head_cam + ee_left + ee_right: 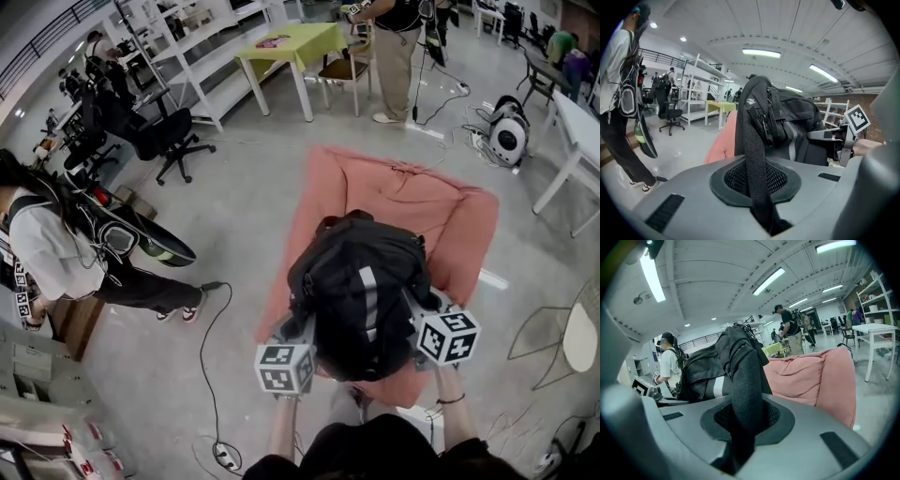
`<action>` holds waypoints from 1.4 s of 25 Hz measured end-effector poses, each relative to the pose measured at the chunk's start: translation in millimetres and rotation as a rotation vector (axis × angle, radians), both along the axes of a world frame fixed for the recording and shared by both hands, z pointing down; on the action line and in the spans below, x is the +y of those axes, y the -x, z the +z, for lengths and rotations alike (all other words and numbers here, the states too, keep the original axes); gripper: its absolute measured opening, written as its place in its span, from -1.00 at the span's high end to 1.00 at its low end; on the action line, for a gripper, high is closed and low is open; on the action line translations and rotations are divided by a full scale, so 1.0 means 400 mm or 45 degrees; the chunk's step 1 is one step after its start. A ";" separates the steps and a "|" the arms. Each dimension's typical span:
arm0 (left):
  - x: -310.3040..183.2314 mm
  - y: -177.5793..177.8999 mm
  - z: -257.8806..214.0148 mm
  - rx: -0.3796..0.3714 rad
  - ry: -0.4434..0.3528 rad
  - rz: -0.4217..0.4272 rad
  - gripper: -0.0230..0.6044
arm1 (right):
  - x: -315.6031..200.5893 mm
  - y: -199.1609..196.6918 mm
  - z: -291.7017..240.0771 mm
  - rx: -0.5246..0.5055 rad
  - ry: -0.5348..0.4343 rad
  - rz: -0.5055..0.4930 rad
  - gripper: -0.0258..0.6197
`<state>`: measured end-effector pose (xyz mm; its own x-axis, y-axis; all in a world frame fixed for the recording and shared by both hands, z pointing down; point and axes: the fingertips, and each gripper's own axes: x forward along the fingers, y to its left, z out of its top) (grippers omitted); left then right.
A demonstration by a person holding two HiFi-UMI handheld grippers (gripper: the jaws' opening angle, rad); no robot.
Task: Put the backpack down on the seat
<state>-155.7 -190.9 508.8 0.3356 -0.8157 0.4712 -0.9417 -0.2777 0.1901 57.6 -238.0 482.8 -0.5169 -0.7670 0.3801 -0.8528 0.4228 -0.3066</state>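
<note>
A black backpack [361, 295] with a grey stripe hangs between my two grippers, over the near part of the pink beanbag seat [412, 202]; whether it rests on the seat I cannot tell. My left gripper [300, 336] is shut on a narrow mesh strap [757, 178], which runs up from the jaws to the backpack [797, 126]. My right gripper [419, 317] is shut on a wide padded shoulder strap [745, 394]. The bag's body [701, 371] and the pink seat [811, 376] show behind that strap.
A person [56, 244] with gear stands at the left, near a black office chair [164, 136]. A yellow-green table [291, 42] and another person [394, 47] are behind the seat. A white table [577, 131] and a wire chair [562, 342] stand at the right. A cable [211, 375] lies on the floor.
</note>
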 end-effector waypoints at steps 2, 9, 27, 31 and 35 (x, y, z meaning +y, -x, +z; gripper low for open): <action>-0.030 -0.003 0.030 0.005 0.038 0.008 0.78 | -0.031 0.000 0.031 0.006 0.028 0.005 0.73; -0.093 0.031 0.145 0.004 0.141 0.008 0.78 | -0.093 0.038 0.140 0.039 0.113 0.005 0.73; -0.244 0.061 0.302 0.019 0.243 -0.016 0.78 | -0.245 0.074 0.301 0.092 0.215 0.000 0.73; -0.293 0.067 0.318 0.014 0.241 -0.025 0.78 | -0.298 0.082 0.320 0.091 0.208 -0.007 0.73; -0.341 0.076 0.337 0.005 0.236 -0.034 0.78 | -0.355 0.092 0.341 0.105 0.198 -0.009 0.73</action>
